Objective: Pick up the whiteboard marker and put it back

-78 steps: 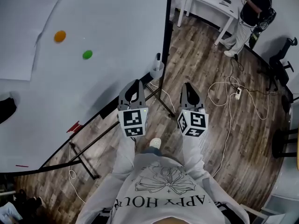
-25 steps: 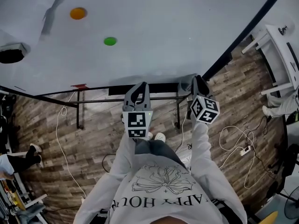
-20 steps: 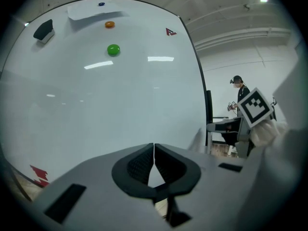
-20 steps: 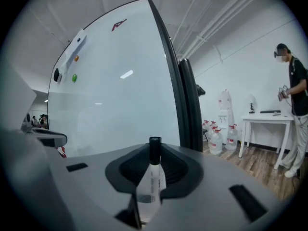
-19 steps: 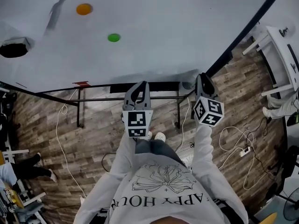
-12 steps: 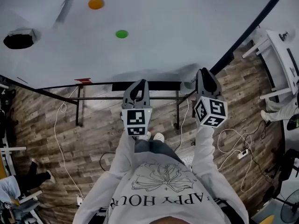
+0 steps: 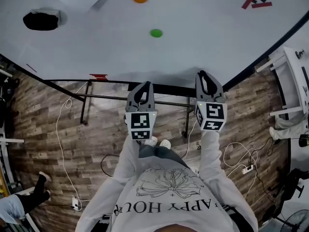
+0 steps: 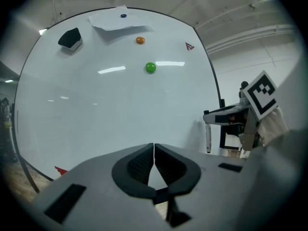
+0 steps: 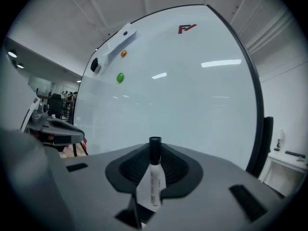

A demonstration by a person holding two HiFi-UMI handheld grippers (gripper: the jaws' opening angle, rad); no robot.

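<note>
White marker, black cap up, is clamped upright in the right gripper; the left gripper is held with jaws together, before the whiteboard.

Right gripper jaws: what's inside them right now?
The right gripper is shut on the whiteboard marker, black cap at the jaw tips, white barrel running back. Where the pads meet its sides is covered.

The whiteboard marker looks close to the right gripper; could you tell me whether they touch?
Touching. In the right gripper view, the right gripper is shut on the whiteboard marker.
</note>
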